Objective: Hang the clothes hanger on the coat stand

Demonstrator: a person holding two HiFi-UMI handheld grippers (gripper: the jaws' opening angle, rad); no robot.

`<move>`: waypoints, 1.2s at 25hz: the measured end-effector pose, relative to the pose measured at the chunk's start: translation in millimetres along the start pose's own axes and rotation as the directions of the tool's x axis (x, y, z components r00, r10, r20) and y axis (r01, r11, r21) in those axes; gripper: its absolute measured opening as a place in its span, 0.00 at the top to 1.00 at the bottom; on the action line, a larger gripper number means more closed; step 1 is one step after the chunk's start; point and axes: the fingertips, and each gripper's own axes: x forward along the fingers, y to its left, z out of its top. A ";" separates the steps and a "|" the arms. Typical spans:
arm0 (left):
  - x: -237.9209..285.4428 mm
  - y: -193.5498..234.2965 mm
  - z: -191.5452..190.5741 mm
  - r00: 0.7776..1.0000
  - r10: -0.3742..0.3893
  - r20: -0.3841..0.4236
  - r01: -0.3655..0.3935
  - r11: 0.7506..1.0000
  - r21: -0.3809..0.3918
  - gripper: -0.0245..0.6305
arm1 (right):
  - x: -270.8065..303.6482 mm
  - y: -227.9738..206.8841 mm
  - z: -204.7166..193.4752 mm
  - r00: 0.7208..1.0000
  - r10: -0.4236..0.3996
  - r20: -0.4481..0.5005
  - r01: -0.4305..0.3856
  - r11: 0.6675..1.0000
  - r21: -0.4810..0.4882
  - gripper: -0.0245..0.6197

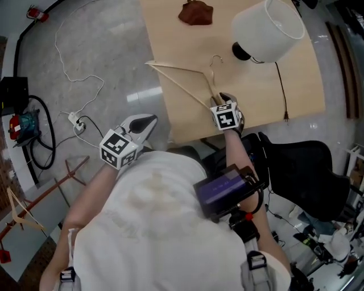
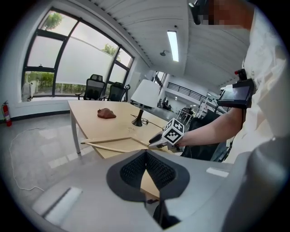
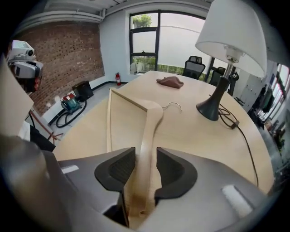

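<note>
a person stands at the near edge of a pale tabletop (image 1: pixel 170 34), a claw in each hand, at the opening step of the job: taking hold of the hanger. the left claw (image 1: pixel 149 121) hangs off the tabletop's edge at about 11 o'clock from the person, its jaws pressed together with nothing between them. the right claw (image 3: pixel 146 158), at about 1 o'clock, points steeply down with its jaws wide apart, one arm of the wooden clothes hanger (image 3: pixel 152 120) running between them. a gap shows along at least one pad, so this reads as a straddle and not yet a grip. the hanger lies flat on the tabletop, its wire hook (image 1: pixel 214 59) turned away toward 12 o'clock. farther off at 1 o'clock stands a white-shaded lamp (image 1: pixel 267 28), and a brown crumpled lump (image 1: pixel 196 12) sits at the far edge at 12. down on the floor at about 8 o'clock, reddish-brown poles (image 1: pixel 55 185) look to be the coat stand. the next move, by the look of it, calls for closing the right claw on the hanger arm, lifting it clear of the tabletop and swinging round toward those poles with the hook leading.
</note>
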 end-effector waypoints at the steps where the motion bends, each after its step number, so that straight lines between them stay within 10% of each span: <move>1: -1.7 1.5 0.6 1.000 0.014 0.006 -0.014 1.000 -0.005 0.96 | 3.2 0.7 -0.7 1.000 0.004 -0.017 -0.005 1.000 -0.015 0.71; 12: -15.7 5.4 5.7 0.994 0.100 0.049 -0.099 0.995 -0.026 0.96 | 4.5 8.2 -3.8 0.997 0.021 -0.070 -0.019 1.000 0.024 0.82; 30: -52.1 14.4 1.9 0.984 0.160 0.074 -0.156 0.986 -0.060 0.96 | -32.9 23.5 54.3 0.974 0.013 0.225 -0.022 0.999 0.037 0.82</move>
